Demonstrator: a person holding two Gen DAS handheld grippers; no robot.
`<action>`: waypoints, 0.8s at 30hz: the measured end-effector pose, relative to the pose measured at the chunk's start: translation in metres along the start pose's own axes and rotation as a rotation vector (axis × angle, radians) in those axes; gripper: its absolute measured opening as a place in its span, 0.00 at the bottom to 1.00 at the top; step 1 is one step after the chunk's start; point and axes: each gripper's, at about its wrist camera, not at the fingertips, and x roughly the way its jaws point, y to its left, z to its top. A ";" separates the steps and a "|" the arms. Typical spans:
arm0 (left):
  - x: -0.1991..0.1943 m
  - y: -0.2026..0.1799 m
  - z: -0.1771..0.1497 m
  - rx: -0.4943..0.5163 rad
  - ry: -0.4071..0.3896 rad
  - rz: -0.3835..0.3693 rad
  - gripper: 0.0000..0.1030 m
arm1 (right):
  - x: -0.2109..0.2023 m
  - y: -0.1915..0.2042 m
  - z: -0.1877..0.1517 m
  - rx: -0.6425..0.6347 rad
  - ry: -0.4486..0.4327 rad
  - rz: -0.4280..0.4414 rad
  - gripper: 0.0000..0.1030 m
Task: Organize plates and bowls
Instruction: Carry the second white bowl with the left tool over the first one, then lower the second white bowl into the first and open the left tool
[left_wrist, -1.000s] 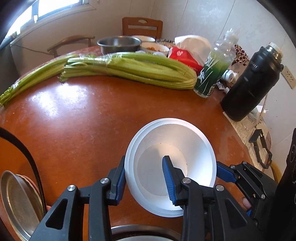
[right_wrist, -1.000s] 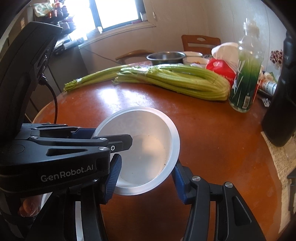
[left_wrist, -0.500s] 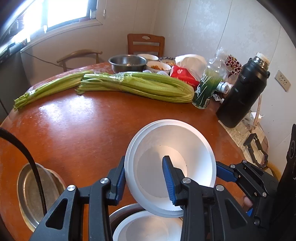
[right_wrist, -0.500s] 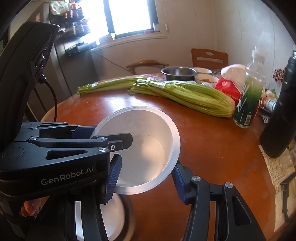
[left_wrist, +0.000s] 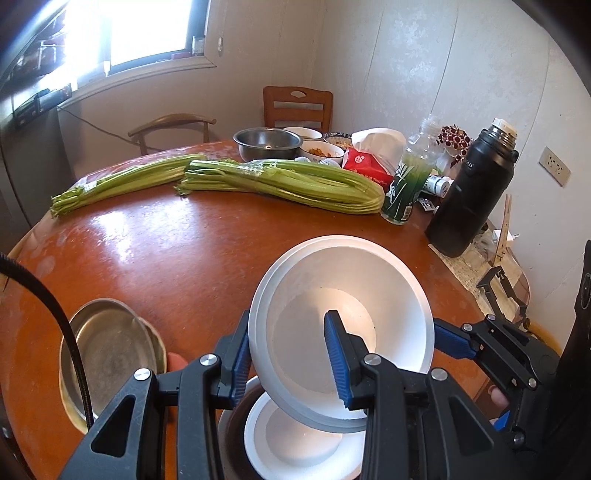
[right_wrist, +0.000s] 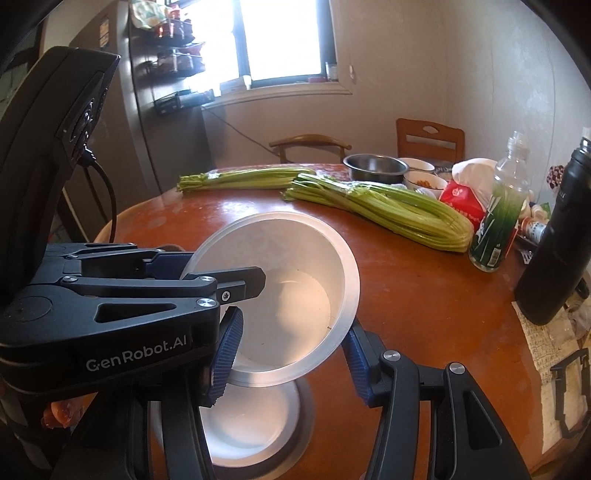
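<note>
Between the two hand-held grippers, a white bowl (left_wrist: 354, 314) hangs tilted above the round wooden counter (left_wrist: 166, 251). The left hand-held gripper (left_wrist: 286, 354) pinches the bowl's near-left rim, one blue pad outside the wall and one inside. The right hand-held gripper (right_wrist: 291, 354) stands with its blue pads either side of the bowl's lower rim; whether they press on it cannot be told, since the left gripper's body crosses in front of the left pad. Directly beneath the held bowl, a second white bowl (left_wrist: 295, 443) sits inside a metal bowl (right_wrist: 304, 410). To the left of the left gripper, a metal plate (left_wrist: 114, 350) lies on the counter, partly crossed by a black cable (left_wrist: 70, 332), with a fingertip at its right edge. Ahead of both grippers, well beyond the bowl, two bundles of celery (left_wrist: 288, 181) stretch across the counter. Behind the celery stand a steel basin (left_wrist: 267, 142), small dishes of food (left_wrist: 321, 151) and a red packet (left_wrist: 365, 166). To the right of these stand a green-labelled bottle (left_wrist: 406, 184) and a black flask (left_wrist: 472, 192). Two wooden chairs (left_wrist: 297, 107) stand at the far edge, under a window.
</note>
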 end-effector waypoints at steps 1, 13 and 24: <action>-0.002 0.001 -0.002 -0.001 -0.002 0.001 0.36 | -0.002 0.002 -0.001 -0.006 -0.002 0.004 0.54; -0.012 0.007 -0.041 -0.035 0.026 -0.007 0.36 | -0.009 0.019 -0.030 -0.042 0.044 0.055 0.54; 0.003 0.012 -0.070 -0.061 0.088 0.016 0.36 | 0.005 0.022 -0.055 -0.058 0.129 0.088 0.54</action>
